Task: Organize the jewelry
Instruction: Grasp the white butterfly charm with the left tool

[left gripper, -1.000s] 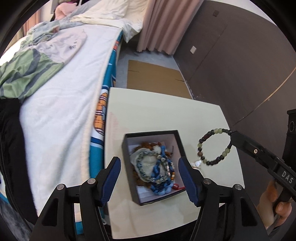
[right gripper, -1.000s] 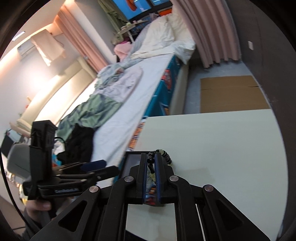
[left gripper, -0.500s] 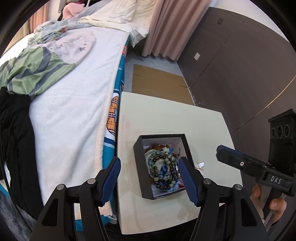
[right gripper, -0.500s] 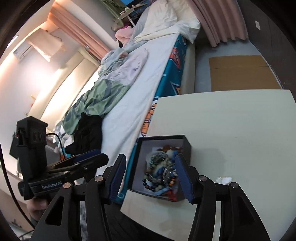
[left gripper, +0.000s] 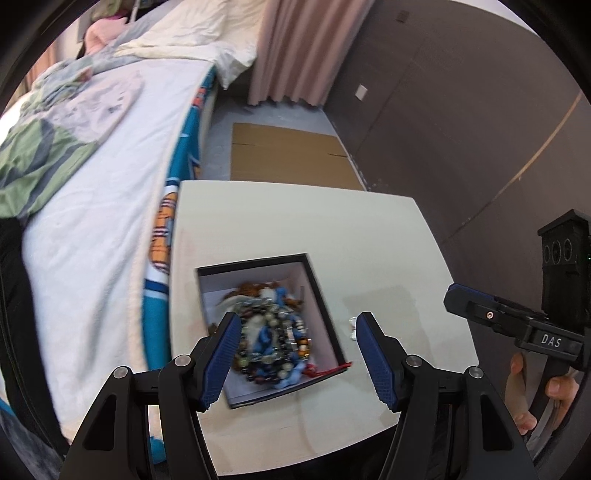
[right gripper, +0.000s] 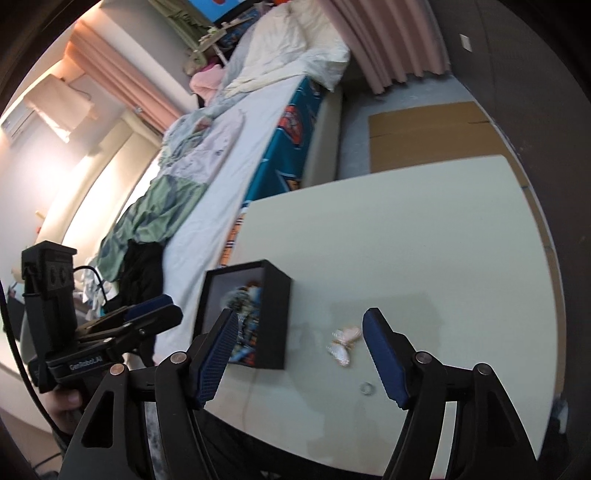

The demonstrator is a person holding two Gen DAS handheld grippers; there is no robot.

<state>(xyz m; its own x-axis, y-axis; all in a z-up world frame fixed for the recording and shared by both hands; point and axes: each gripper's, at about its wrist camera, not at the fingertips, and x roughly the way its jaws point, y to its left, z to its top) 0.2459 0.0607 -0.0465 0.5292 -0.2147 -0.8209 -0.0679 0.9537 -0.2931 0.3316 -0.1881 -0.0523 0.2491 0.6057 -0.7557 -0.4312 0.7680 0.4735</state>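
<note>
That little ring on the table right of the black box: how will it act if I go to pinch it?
The ring lies flat on the smooth table, so the fingers may struggle to get under it and it will probably skid. It looks tiny and light, so a nudge could flick it away. Tipped on edge, it might roll toward the near table edge.

place: home bedroom | evidence: unmade bed [left gripper: 96, 206] with pillows [left gripper: 192, 33] and strewn clothes [right gripper: 162, 206] | pink curtains [left gripper: 303, 51] hung beyond the bed | worktop [right gripper: 406, 236] set beside the bed
</note>
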